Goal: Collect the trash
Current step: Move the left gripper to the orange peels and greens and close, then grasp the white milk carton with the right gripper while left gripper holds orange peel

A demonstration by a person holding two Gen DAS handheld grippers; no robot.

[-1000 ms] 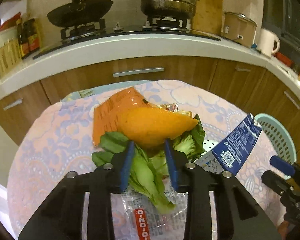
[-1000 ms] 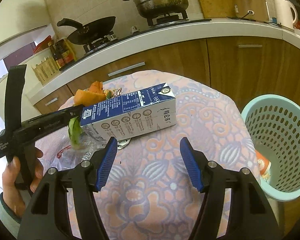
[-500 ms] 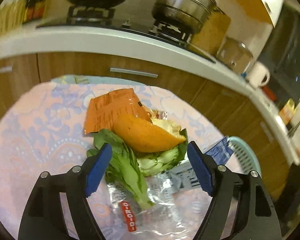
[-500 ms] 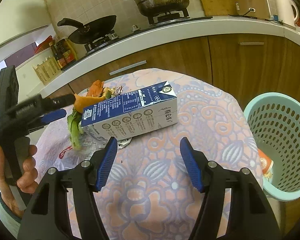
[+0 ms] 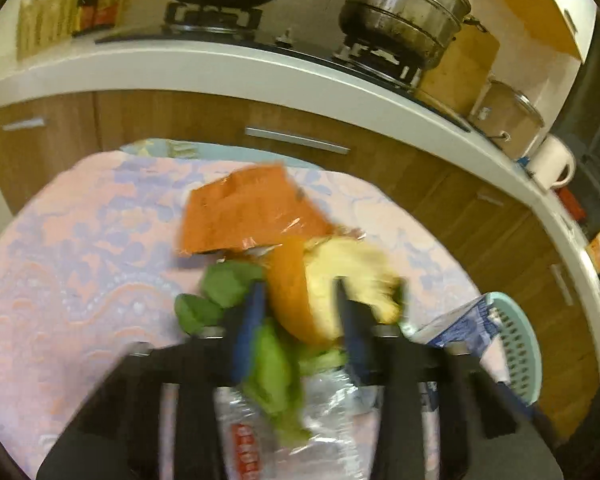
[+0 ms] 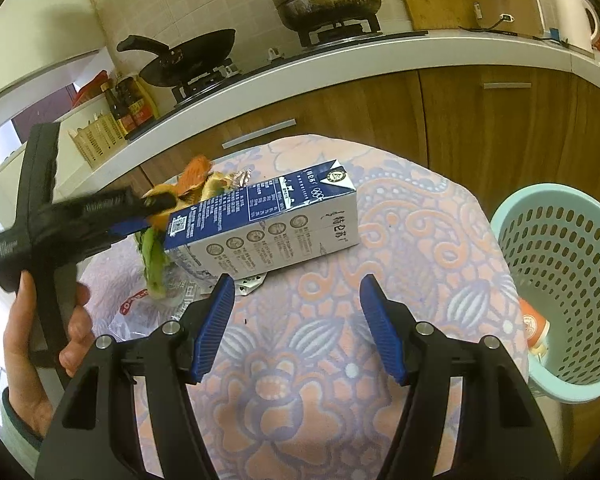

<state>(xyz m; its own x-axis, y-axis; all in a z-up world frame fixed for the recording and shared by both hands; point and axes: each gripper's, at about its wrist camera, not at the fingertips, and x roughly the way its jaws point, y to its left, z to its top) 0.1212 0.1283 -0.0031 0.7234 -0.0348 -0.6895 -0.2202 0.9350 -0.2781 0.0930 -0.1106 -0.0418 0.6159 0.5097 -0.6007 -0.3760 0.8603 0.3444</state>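
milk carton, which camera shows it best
The right wrist view: the milk carton lies on its side in full, printed faces sharp, ahead of the open right gripper. The left wrist view shows only a blurred blue corner beside the basket.
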